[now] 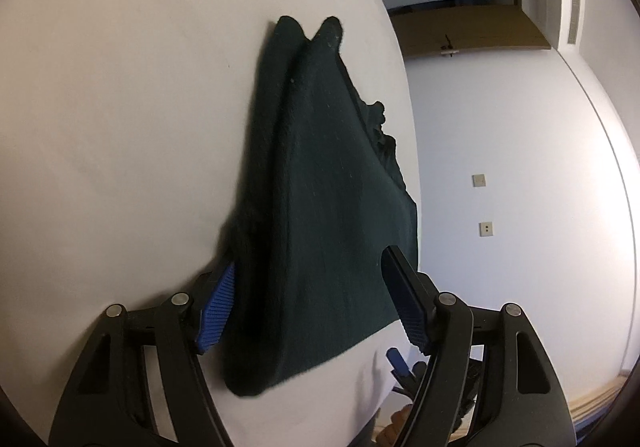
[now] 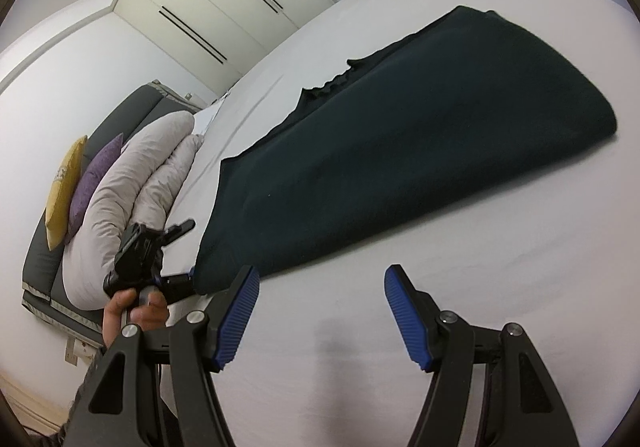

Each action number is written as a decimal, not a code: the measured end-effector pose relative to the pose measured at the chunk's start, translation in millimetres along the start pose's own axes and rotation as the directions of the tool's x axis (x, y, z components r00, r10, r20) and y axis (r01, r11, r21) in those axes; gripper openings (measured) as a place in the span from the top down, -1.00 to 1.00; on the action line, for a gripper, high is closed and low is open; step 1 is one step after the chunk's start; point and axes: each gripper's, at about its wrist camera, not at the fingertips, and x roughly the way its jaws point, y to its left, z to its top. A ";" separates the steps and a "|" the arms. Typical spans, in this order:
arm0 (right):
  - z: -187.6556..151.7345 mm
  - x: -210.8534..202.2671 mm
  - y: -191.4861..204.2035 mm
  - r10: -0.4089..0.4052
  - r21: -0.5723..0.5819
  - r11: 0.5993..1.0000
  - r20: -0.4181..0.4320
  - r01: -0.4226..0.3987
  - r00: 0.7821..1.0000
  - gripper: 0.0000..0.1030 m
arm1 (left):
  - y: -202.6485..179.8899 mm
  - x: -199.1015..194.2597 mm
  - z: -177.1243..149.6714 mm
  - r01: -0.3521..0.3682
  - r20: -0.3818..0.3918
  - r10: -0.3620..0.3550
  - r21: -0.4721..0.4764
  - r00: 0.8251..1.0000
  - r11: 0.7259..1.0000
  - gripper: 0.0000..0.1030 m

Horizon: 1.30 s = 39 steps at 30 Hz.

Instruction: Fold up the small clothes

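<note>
Dark green garment [image 1: 320, 187] between the left tool's [image 1: 310, 275] parted pads — right tool [image 2: 320, 307] wide open, empty

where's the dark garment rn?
Garment lies folded on the white bed, just beyond the right gripper; its near corner sits between the left gripper's fingers.

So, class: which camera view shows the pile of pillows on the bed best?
The right wrist view. It shows the white pillows with a purple cushion and a yellow cushion at the head of the bed. The left wrist view shows none of them, only the dark green garment on the sheet.
</note>
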 end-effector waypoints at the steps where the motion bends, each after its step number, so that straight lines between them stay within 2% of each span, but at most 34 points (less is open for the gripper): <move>1: 0.7 2.0 2.0 0.000 -0.007 1.000 -0.004 0.000 1.000 -0.33 | -5.3 7.1 2.7 -0.046 -0.028 0.046 0.030 0.999 0.998 -0.26; 3: 3.7 7.7 7.8 -0.003 -0.021 1.000 -0.012 0.002 1.000 -0.33 | -16.5 18.0 8.0 -0.100 -0.048 0.104 0.087 0.993 0.991 -0.26; 5: 8.0 13.6 15.1 0.000 -0.036 0.999 -0.016 -0.001 1.000 -0.33 | -19.0 21.6 11.0 -0.095 -0.044 0.099 0.073 0.994 0.993 -0.20; 6: 10.5 16.8 19.6 0.002 -0.046 0.999 -0.018 -0.003 1.000 -0.33 | -16.9 22.7 13.1 -0.083 -0.041 0.085 0.057 0.996 0.995 -0.10; 8: 15.2 22.9 29.1 0.004 -0.071 0.997 -0.024 -0.005 1.000 -0.32 | -5.2 21.3 12.7 -0.089 -0.029 0.089 0.019 0.996 0.996 0.43; 11: 26.9 32.2 45.9 -0.001 -0.129 0.992 -0.030 -0.002 1.000 -0.32 | 8.5 17.6 7.2 -0.059 -0.025 0.059 -0.022 0.998 0.998 0.62; 21: 68.7 90.1 92.1 -0.069 -0.282 0.959 -0.108 0.036 0.992 -0.32 | 23.7 7.3 1.1 -0.004 0.051 0.007 -0.068 0.999 0.998 0.77; 26: 61.6 103.1 97.7 -0.053 -0.284 0.959 -0.134 0.013 0.990 -0.30 | 18.5 10.5 -9.0 -0.028 0.069 0.031 -0.034 0.997 0.999 0.79; 30: 54.7 108.4 92.0 -0.063 -0.266 0.964 -0.155 0.020 0.986 -0.27 | 15.3 3.3 -17.5 -0.027 0.097 0.031 -0.045 0.995 0.999 0.80; 32: 56.3 108.0 89.5 -0.067 -0.259 0.966 -0.152 0.026 0.986 -0.27 | 6.6 -0.2 -23.5 -0.056 0.127 0.057 -0.016 0.990 0.998 0.81; 36: 65.4 108.4 88.8 -0.062 -0.254 0.967 -0.146 0.023 0.987 -0.27 | -5.1 -7.6 -29.6 -0.050 0.171 0.052 -0.017 0.984 0.999 0.81; 39: 70.4 118.1 89.3 -0.055 -0.261 0.965 -0.164 0.010 0.985 -0.27 | -14.9 -15.3 -34.7 -0.074 0.197 0.072 0.003 0.978 0.997 0.81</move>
